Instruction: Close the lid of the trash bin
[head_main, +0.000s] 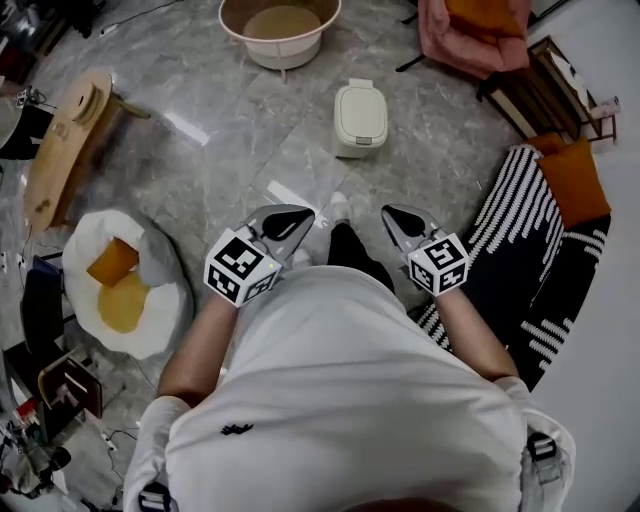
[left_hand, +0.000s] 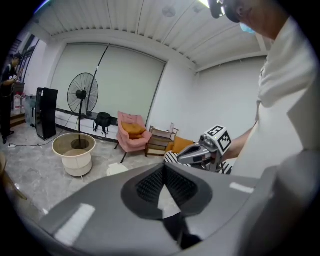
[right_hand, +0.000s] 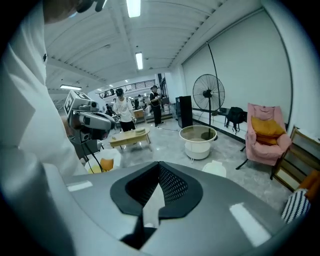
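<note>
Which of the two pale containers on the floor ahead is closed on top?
The small white trash bin, nearer the person's shoe: its lid lies shut. The round beige tub beyond it stands open-topped.

A staged living-room set inside a hall (strip-lit slatted ceiling (right_hand: 100, 30)): pink armchair (head_main: 452, 48) at one o'clock, striped rug (head_main: 515, 230) at three.

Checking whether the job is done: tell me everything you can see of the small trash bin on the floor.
The trash bin is small, cream-white and rounded, plastic by its look. Its lid lies flat and shut, a small tab at its far edge. It stands upright on the grey stone-look floor, between the person's feet and a round basin. Nothing touches it; the left gripper and right gripper are held well clear.
</note>
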